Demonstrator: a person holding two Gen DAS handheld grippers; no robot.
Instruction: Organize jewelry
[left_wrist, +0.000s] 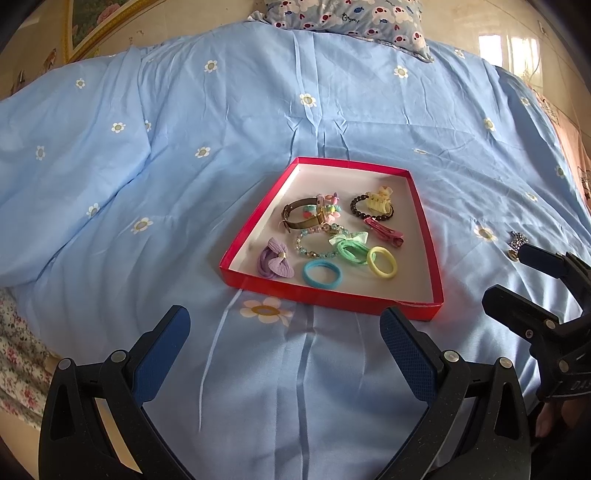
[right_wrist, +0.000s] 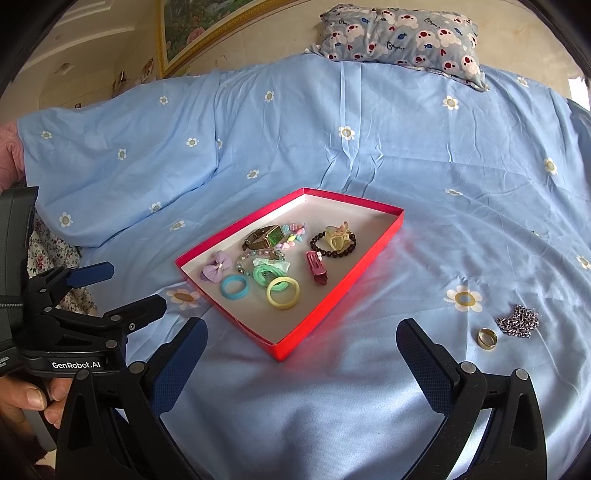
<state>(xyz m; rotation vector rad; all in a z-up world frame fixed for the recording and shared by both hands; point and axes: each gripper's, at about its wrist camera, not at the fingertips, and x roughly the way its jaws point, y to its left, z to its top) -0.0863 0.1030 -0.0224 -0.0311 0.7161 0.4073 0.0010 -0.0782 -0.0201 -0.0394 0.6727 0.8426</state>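
Two pieces lie loose on the blue sheet (right_wrist: 369, 398), outside the red tray (right_wrist: 373, 243): one gold ring (right_wrist: 487, 337) and one silver chain (right_wrist: 518, 321) just beside it, at about two o'clock from the right gripper (right_wrist: 301, 365). That gripper is much the nearer; the left gripper (left_wrist: 284, 350) sits before the tray's near edge, and both are spread wide and empty. The tray already holds three plain hair ties, two bows, two bead bracelets, one watch and one red clip, among other small pieces.

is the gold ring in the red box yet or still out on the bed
Out. The gold ring lies on the blue sheet beside the silver chain, right of the red box.
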